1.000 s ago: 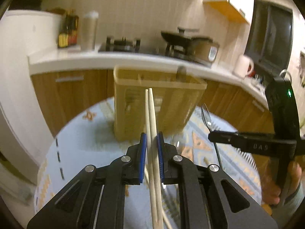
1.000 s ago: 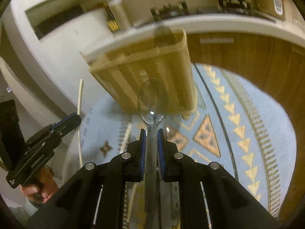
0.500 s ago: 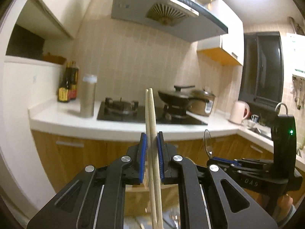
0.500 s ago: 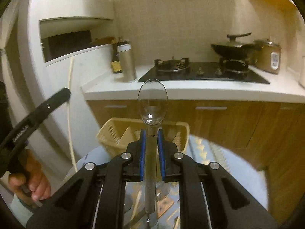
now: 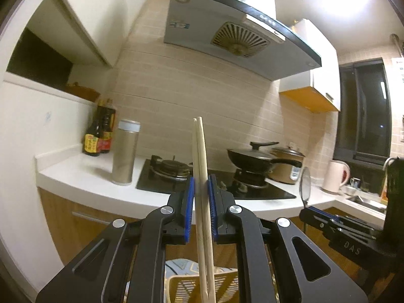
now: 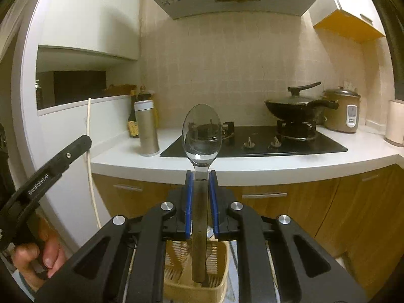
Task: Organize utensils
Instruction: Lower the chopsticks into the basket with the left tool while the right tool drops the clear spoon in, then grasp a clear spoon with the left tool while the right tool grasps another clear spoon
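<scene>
Left wrist view: left gripper (image 5: 201,197) clamping paired chopsticks (image 5: 201,166) upright at frame centre. Right gripper (image 6: 201,192) pinching spoon (image 6: 201,136) by its handle. Carrying both toward slotted basket (image 6: 222,285) at bottom edge, probably; next needing tips lowered into compartments.

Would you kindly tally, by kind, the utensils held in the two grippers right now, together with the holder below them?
Chopsticks: 2, clamped in the left gripper
Spoon: 1, clamped in the right gripper
Utensil basket: 1, below the grippers
Total: 4
</scene>
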Tool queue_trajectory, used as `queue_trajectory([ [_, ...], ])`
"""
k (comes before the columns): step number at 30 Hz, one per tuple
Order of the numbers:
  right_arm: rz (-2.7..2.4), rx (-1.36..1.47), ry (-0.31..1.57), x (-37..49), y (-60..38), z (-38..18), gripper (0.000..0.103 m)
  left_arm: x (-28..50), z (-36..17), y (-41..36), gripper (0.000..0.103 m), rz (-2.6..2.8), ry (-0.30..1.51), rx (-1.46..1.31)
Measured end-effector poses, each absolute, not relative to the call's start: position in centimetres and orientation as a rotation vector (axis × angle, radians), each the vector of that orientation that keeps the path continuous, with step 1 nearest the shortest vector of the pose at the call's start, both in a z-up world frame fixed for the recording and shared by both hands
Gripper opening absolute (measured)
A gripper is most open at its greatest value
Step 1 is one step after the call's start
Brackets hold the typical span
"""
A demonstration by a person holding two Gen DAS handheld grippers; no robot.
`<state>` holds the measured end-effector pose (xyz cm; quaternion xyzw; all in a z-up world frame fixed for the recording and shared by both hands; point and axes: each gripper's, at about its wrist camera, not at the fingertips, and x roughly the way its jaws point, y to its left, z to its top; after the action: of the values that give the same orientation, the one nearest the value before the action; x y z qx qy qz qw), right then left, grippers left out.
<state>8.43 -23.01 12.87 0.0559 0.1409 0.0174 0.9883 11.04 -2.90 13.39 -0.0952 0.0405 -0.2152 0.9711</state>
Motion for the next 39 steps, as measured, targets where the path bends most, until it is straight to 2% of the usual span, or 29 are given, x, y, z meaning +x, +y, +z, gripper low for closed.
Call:
queue_trajectory([
  [11, 0.029, 0.160, 0.258, 9.5, -24.1, 8.5, 0.010, 11.6, 10.6, -4.2, 0.010, -0.364, 0.045, -0.136],
  [20, 0.060, 0.125, 0.270, 8.9, -23.8, 7.7, 0.011, 11.3, 9.6, -4.7, 0.011, -0.356, 0.042, -0.111],
  [21, 0.068, 0.122, 0.278, 8.8, -23.7, 7.7, 0.015, 11.2, 9.6, -4.6, 0.011, -0.361, 0.046, -0.109],
  [25, 0.072, 0.133, 0.278, 7.8, -23.8, 7.6, 0.041, 10.3, 9.5, -4.2, 0.019, -0.373, 0.061, -0.097],
  [35, 0.054, 0.144, 0.325, 3.6, -23.6, 8.7, 0.041, 7.0, 10.7, -1.2, 0.021, -0.430, 0.125, -0.155],
  [39, 0.036, 0.141, 0.351, 2.3, -23.5, 9.8, 0.041, 5.4, 11.6, -0.2, 0.029, -0.452, 0.161, -0.169],
])
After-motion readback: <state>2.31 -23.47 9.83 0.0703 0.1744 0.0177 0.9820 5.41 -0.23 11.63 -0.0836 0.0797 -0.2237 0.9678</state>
